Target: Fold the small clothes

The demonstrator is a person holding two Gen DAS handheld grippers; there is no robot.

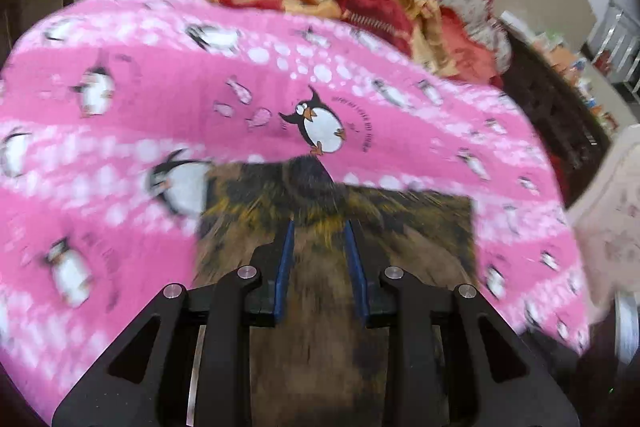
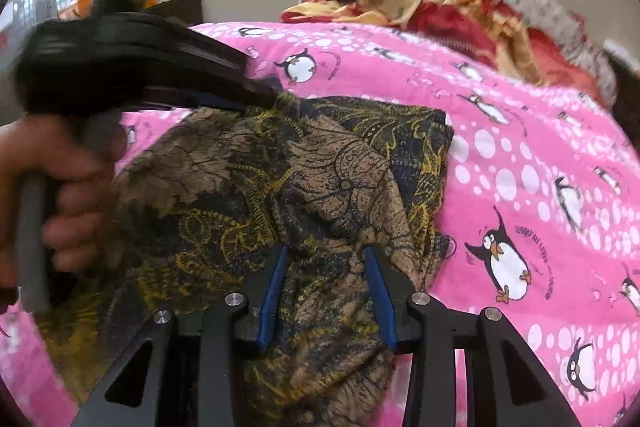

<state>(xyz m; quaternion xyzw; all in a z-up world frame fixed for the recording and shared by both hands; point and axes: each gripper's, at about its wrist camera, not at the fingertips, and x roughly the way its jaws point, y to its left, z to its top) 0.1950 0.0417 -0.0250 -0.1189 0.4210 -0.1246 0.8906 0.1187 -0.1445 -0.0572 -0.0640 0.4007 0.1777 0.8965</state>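
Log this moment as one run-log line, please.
step: folding | item: brown patterned garment on pink penguin sheet | left gripper: over garment | right gripper: garment bunched between fingers

Left tongs (image 1: 320, 223) over brown patterned cloth (image 1: 400, 223), pink penguin blanket (image 1: 160, 99)

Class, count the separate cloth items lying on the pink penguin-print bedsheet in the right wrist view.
2: a brown-and-yellow batik-print garment in front under both grippers, and a crumpled red-and-gold blanket at the back. More may be hidden behind it.
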